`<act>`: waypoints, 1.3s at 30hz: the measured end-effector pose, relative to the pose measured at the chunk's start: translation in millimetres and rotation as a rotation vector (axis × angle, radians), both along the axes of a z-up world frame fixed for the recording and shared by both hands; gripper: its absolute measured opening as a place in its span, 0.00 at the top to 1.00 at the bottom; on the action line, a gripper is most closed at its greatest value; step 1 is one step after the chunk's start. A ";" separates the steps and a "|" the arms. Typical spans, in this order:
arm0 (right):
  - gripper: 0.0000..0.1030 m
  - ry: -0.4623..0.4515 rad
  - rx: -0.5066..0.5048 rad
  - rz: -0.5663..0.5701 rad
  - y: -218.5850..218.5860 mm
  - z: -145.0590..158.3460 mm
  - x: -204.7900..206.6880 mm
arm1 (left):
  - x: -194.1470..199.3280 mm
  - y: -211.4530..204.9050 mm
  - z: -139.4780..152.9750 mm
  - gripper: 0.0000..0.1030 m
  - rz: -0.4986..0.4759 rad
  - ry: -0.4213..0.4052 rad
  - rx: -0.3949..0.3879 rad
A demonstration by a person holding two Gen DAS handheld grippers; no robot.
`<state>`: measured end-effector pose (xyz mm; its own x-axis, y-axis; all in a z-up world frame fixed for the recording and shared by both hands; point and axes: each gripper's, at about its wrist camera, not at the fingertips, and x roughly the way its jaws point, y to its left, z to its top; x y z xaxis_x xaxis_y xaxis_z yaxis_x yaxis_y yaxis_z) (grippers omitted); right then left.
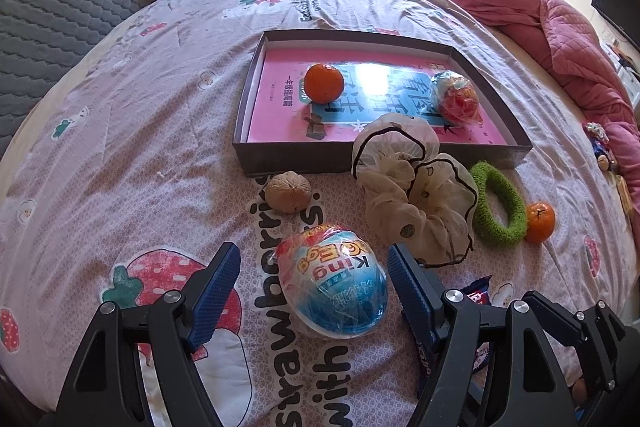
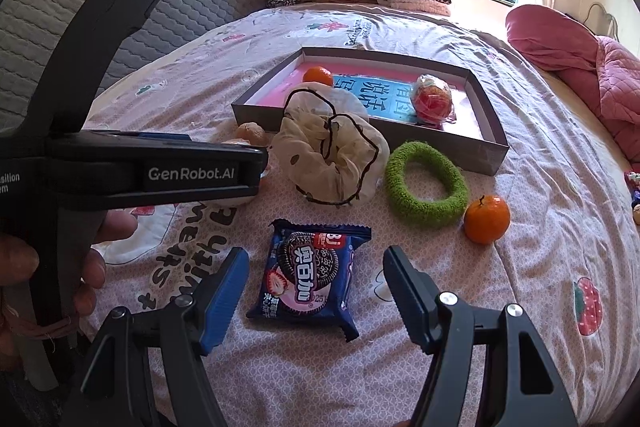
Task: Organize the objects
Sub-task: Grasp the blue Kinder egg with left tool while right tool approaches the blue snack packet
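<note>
Here the wrapped toy egg (image 1: pixel 333 281) is seen lying on the bed (image 1: pixel 120 131), framed between the spread, untouching jaws of the left hand-held gripper (image 1: pixel 314 279), its long axis slanted across the gap. The cookie packet (image 2: pixel 310 275) is likewise framed by the spread right hand-held gripper (image 2: pixel 316 275), the box (image 1: pixel 380 157) lying beyond both.
</note>
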<state>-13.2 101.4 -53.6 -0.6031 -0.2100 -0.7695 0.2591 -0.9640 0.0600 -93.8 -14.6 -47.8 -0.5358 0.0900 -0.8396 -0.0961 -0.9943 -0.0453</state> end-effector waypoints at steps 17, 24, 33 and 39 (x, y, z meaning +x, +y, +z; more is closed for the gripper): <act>0.33 -0.033 0.024 -0.025 -5.8 -22.8 -7.9 | -6.2 -5.7 -24.0 0.25 0.035 -0.048 0.008; 0.33 -0.058 0.008 -0.019 -6.3 -28.3 -9.6 | -9.1 -8.8 -26.3 0.25 0.039 -0.048 0.024; 0.36 -0.064 0.011 -0.020 -6.2 -32.4 -9.9 | -10.5 -5.8 -28.5 0.30 0.023 -0.029 0.000; 0.40 -0.062 0.014 -0.014 -7.6 -34.1 -9.6 | -13.6 -6.8 -33.0 0.43 0.009 -0.042 0.019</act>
